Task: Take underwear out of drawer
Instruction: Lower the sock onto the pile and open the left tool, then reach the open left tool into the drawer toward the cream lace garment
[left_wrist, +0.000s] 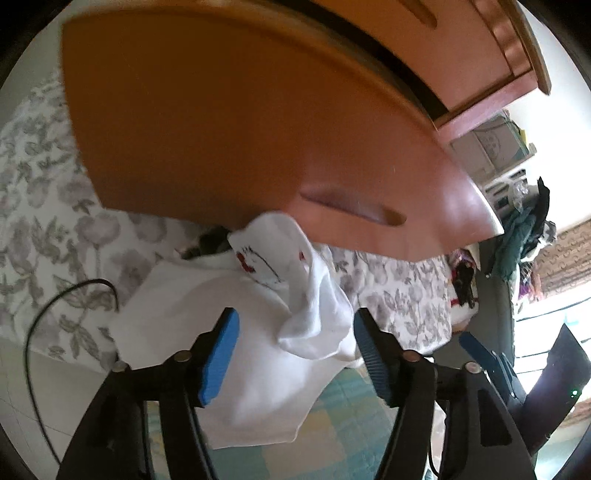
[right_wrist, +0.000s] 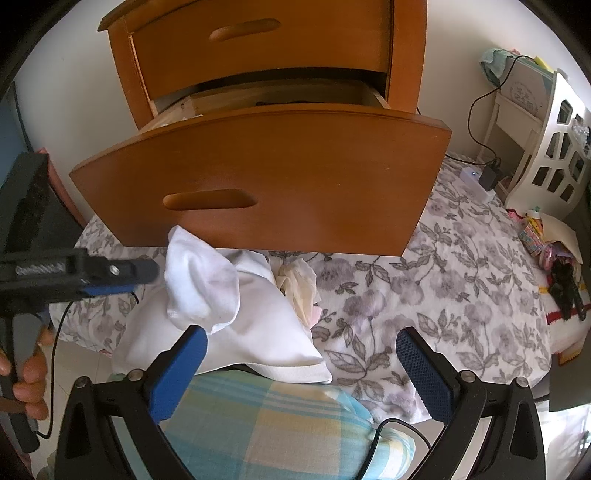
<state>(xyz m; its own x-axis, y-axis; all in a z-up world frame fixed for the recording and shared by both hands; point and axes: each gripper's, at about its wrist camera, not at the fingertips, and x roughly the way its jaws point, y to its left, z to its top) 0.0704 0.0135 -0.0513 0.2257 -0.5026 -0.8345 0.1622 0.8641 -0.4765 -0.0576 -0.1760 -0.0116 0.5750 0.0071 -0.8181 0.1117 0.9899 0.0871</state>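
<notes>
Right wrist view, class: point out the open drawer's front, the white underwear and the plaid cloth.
drawer front (right_wrist: 295, 184): right wrist view, middle of the panel.
white underwear (right_wrist: 201, 284): right wrist view, raised bunched part.
plaid cloth (right_wrist: 266, 424): right wrist view, checked top surface.

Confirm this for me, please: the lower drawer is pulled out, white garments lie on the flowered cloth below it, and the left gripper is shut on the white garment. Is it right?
Not quite. The left gripper is open: in the left wrist view its blue pads stand apart on either side of the white garment without pressing it. The rest holds: the lower drawer is pulled out, and the garments lie on the flowered cloth.
</notes>
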